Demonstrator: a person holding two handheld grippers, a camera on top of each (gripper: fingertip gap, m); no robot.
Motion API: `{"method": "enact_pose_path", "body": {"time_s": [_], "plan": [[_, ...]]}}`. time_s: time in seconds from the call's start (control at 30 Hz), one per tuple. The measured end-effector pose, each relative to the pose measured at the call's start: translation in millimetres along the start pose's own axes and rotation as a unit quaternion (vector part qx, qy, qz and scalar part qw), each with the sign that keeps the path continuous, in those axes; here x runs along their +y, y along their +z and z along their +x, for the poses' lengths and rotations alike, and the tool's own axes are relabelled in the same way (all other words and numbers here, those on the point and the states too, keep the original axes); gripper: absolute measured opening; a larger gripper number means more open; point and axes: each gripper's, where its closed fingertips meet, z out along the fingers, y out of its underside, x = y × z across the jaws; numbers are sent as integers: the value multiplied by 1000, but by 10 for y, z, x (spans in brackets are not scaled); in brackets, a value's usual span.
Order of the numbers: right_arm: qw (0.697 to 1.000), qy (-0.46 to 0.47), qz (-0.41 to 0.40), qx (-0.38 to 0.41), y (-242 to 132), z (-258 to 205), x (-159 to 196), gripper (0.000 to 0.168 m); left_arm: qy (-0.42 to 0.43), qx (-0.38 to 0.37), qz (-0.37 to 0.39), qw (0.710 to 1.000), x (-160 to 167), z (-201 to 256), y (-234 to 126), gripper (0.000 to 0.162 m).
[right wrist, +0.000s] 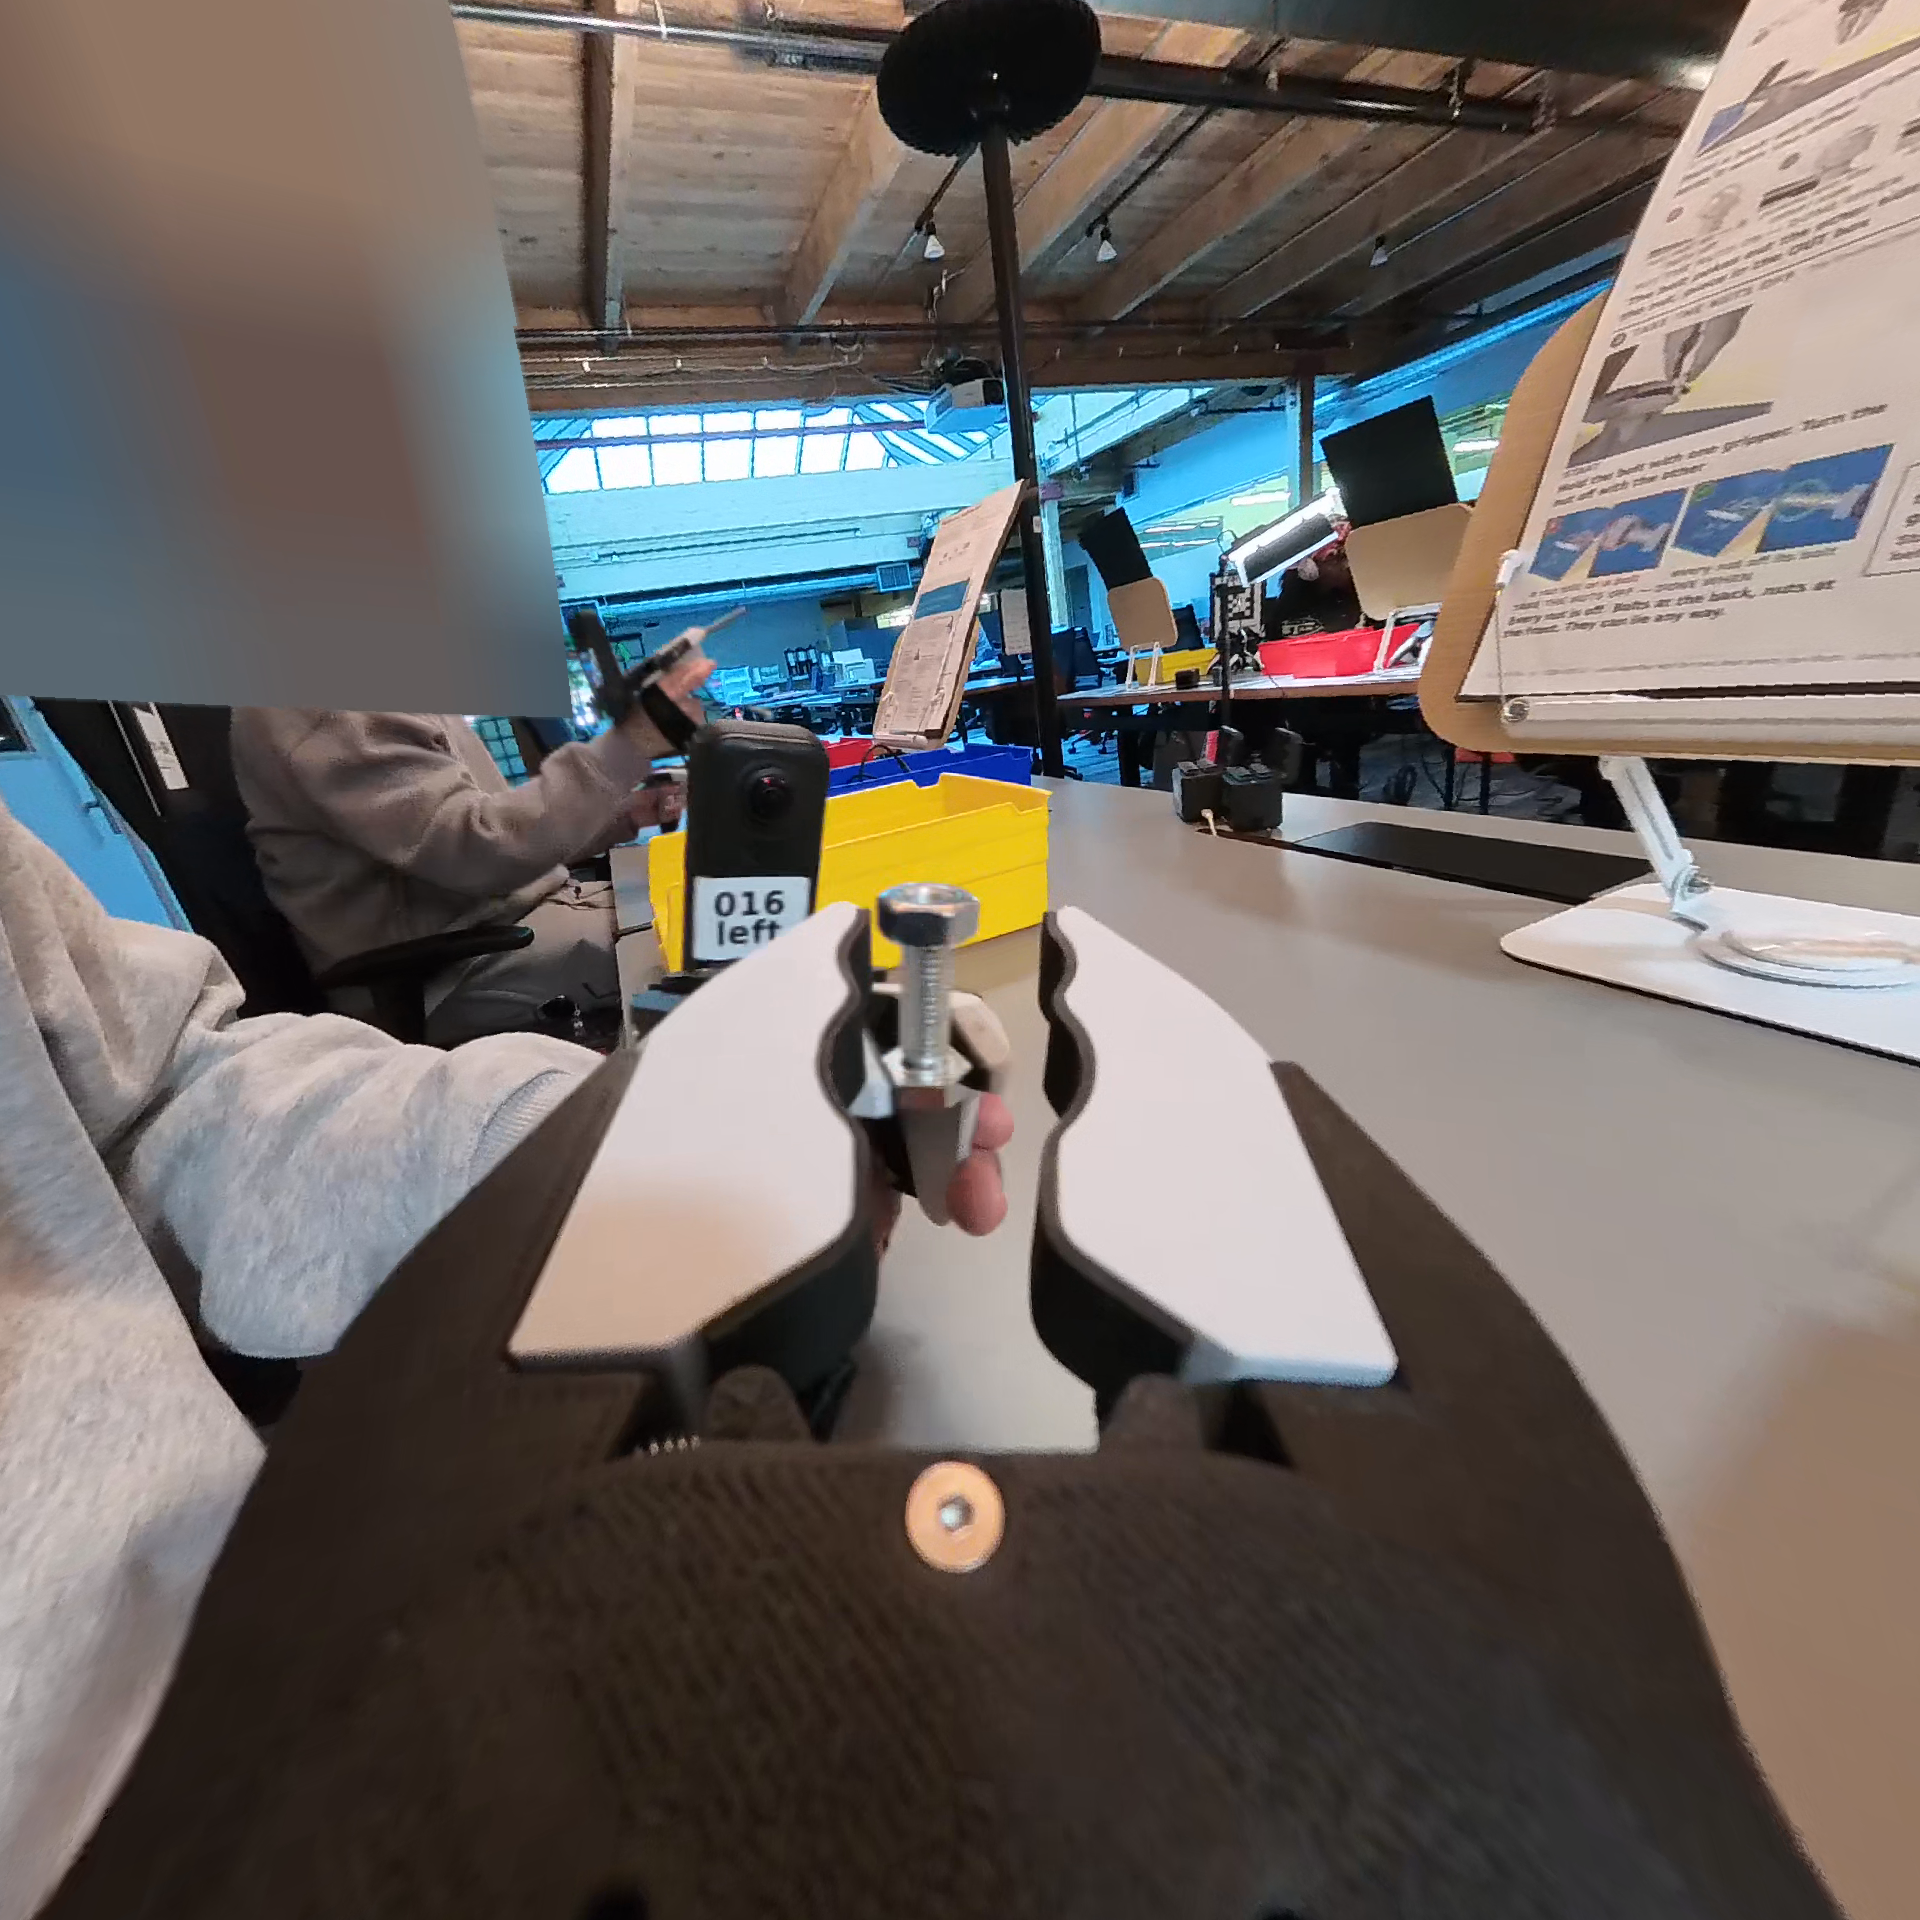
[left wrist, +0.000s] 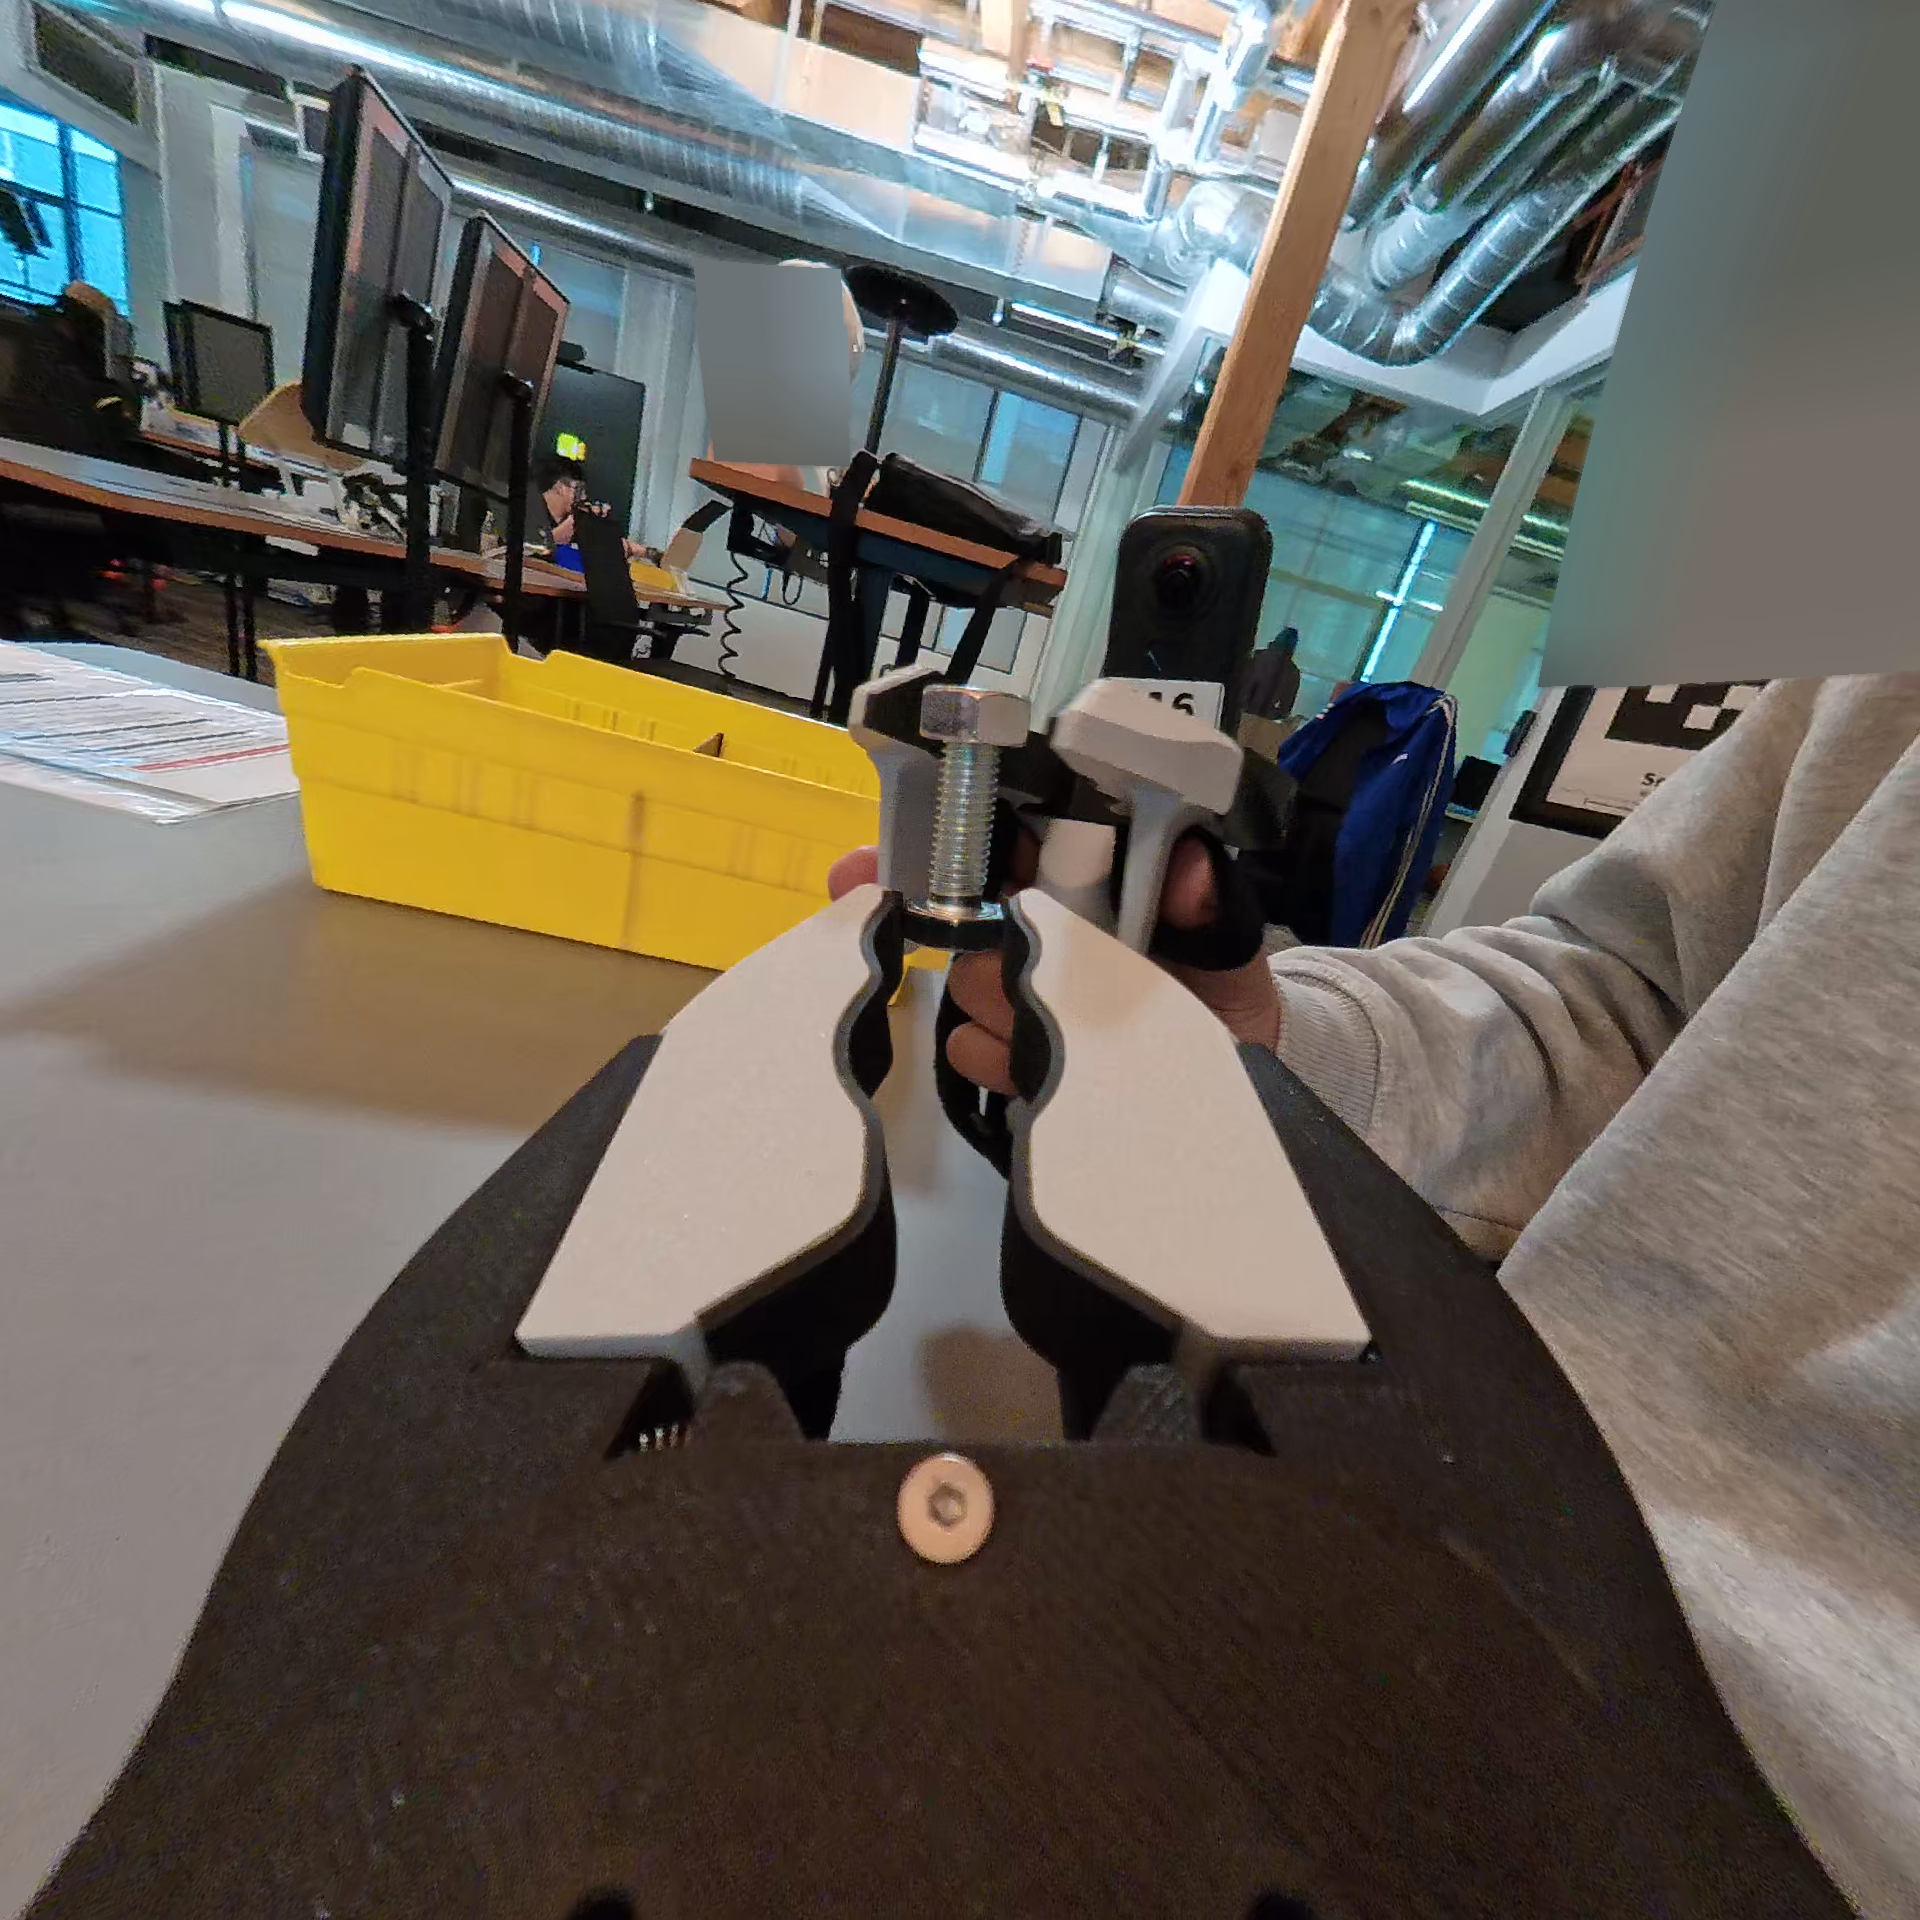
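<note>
A silver hex bolt (left wrist: 964,800) stands upright, head up, with a nut (left wrist: 951,923) threaded at its lower end. My left gripper (left wrist: 951,920) is shut on the nut and holds the bolt above the grey table (left wrist: 260,1039). In the right wrist view the bolt (right wrist: 925,987) and nut (right wrist: 925,1081) sit between my right gripper's (right wrist: 951,935) fingers, close to the left finger (right wrist: 748,1091). The right gripper is open, its jaws standing wide about the bolt head (right wrist: 927,914). It also shows in the left wrist view (left wrist: 1018,738), held by a hand in a grey sleeve (left wrist: 1507,1039).
A yellow bin (left wrist: 571,790) stands on the table behind the bolt; it also shows in the right wrist view (right wrist: 935,852). A printed sheet (left wrist: 104,727) lies at the far left. A document stand (right wrist: 1714,416) with a white base (right wrist: 1662,956) is on the right. Another person sits beyond. Left and right tips are no more than a few centimetres apart.
</note>
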Motion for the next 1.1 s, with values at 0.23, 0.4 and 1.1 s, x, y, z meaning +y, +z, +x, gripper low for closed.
{"method": "enact_pose_path", "body": {"time_s": [0.23,0.4,1.1], "plan": [[999,31,29,25,-111,181,-101,23,-8,-4,12,1000,-47,-28,-23,19],[1000,14,28,3,-49,15,-98,29,-3,-6,4,1000,-15,-25,-8,19],[1000,-16,-18,16,49,-66,59,18,20,-2,-25,999,94,27,47,19]]}}
